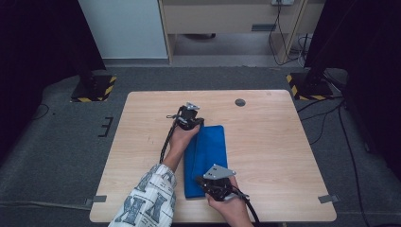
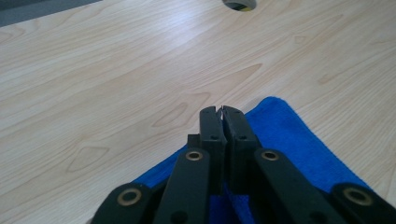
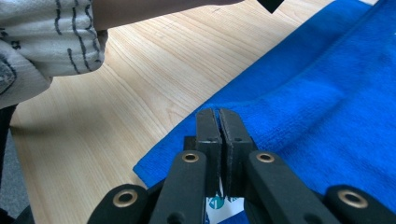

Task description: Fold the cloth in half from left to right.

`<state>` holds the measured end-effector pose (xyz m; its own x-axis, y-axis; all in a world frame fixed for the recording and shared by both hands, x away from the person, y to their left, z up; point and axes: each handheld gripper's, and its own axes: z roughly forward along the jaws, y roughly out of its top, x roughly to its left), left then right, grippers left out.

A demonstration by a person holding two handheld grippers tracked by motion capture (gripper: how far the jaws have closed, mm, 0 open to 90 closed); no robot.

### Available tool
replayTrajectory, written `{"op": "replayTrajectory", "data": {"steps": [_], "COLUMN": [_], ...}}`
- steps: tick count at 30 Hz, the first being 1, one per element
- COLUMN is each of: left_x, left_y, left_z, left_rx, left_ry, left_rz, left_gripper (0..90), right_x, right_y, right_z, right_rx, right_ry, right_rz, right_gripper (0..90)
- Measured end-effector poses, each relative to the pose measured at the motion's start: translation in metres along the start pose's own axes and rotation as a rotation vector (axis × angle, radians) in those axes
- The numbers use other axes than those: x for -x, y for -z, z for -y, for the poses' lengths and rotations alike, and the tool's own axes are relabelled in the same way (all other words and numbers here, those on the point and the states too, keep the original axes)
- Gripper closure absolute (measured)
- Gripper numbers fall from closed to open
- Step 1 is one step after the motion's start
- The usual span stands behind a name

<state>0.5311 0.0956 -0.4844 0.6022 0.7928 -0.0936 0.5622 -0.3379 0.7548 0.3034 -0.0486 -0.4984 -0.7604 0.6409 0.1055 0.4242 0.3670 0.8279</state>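
A blue towel [image 1: 208, 151] lies folded into a long strip on the wooden table [image 1: 274, 142]. My left gripper [image 1: 197, 122] rests at the towel's far left corner, and its jaws are pressed together. In the left gripper view the gripper [image 2: 222, 112] sits just above the towel [image 2: 289, 135], and no cloth shows between the pads. My right gripper [image 1: 202, 182] is at the towel's near end, also shut. In the right gripper view the gripper [image 3: 218, 114] hovers over the towel's edge [image 3: 327, 102], with a white label below the jaws.
A round cable hole [image 1: 240, 102] sits in the table's far side, and it also appears as a cable hole [image 2: 239, 3] in the left gripper view. A patterned sleeve [image 1: 146, 198] crosses the near left of the table. Bare wood surrounds the towel on all sides.
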Motion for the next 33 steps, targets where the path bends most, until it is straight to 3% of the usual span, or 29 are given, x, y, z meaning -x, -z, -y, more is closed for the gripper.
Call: {"op": "replayTrajectory", "data": {"steps": [7, 16, 24, 33], "left_x": [0.013, 0.018, 0.023, 0.028], "left_y": [-0.012, -0.021, -0.025, -0.038], "left_z": [-0.003, -0.003, -0.005, -0.004], "left_rx": [-0.028, -0.02, -0.014, -0.026], "left_ry": [-0.032, -0.001, -0.005, -0.003], "left_rz": [0.01, 0.028, 0.023, 0.01], "left_gripper": [86.8, 86.8, 86.8, 86.8], "right_x": [0.002, 0.005, 0.006, 0.016], "right_y": [0.007, 0.011, 0.024, 0.026], "right_z": [0.005, 0.008, 0.007, 0.015], "right_rx": [0.001, 0.002, 0.024, 0.002], "right_ry": [-0.012, -0.019, -0.023, -0.051], "right_rz": [0.008, 0.015, 0.027, 0.05], "right_gripper": [87.9, 87.8, 87.6, 87.1]}}
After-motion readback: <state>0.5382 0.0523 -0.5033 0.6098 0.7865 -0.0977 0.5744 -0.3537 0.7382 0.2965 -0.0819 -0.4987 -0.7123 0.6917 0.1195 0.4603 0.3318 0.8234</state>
